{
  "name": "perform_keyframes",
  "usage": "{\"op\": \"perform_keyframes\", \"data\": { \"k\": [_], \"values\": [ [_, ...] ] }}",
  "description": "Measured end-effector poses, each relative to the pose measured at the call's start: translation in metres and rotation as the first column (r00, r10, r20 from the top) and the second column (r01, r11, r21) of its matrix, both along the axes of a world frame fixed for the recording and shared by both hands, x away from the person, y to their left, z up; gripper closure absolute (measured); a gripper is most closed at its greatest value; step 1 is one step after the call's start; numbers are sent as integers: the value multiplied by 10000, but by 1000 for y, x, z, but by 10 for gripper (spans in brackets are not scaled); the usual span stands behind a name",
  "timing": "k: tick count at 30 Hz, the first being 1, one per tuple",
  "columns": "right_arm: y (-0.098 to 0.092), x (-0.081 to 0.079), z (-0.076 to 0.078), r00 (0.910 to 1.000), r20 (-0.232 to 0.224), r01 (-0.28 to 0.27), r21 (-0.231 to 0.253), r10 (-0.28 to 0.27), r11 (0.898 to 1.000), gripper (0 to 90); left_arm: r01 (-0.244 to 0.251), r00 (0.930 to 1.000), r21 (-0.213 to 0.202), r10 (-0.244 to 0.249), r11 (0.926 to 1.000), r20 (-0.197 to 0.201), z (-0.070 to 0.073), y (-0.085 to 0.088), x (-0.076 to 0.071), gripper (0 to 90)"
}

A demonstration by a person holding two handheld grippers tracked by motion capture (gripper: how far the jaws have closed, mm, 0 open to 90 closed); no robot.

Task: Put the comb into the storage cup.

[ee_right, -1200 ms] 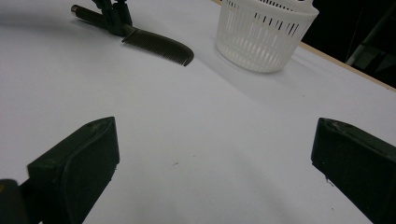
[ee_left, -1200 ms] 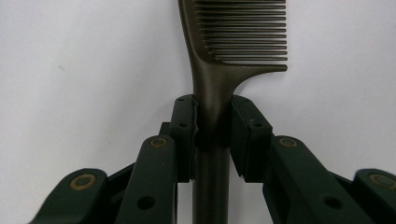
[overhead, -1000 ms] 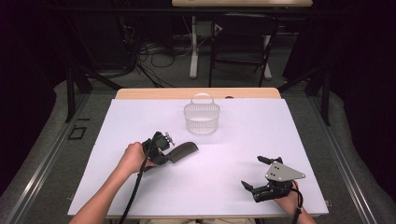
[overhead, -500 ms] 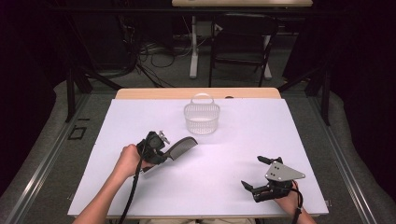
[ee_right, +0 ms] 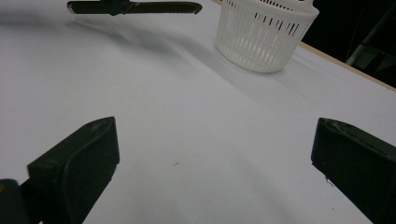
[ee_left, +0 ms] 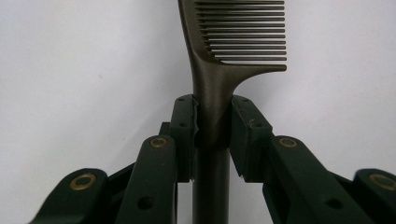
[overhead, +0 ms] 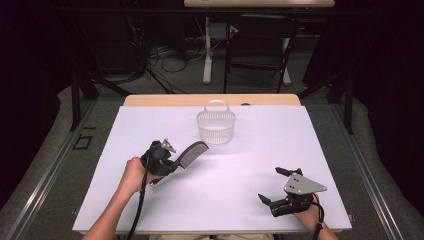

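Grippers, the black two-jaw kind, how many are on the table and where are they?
2. The left black two-jaw gripper is at the white table's left-centre, shut on a dark plastic comb. The right black two-jaw gripper is near the front right, jaws open.

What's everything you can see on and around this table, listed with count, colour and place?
comb: one, dark grey-brown, held above the sheet at centre-left, teeth end toward the basket
basket: one, white slotted plastic with a handle, far middle of the sheet
sheet: one, white, covering the table
table: one, wooden edge showing at the far side
chair: one, dark, on the floor beyond the table
left hand-held gripper: one, black, shut on the comb handle
right hand-held gripper: one, black with a grey plate, near right corner, open
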State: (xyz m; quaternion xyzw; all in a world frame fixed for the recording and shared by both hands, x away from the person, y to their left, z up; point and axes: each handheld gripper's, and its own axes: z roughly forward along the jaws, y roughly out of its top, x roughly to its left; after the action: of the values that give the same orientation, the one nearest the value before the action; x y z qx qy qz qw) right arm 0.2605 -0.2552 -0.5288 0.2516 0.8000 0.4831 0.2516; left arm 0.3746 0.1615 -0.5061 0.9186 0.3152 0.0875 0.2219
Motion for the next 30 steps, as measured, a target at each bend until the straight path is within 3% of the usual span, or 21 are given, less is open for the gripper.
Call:
{"op": "perform_keyframes", "data": {
  "k": [30],
  "values": [
    [0, 1, -1, 10000, -69, -23, -11, 23, 10000, 6, -599, 9935, -1151, 705, 9915, 898, 7, 16, -8, 723]
  ]
}}
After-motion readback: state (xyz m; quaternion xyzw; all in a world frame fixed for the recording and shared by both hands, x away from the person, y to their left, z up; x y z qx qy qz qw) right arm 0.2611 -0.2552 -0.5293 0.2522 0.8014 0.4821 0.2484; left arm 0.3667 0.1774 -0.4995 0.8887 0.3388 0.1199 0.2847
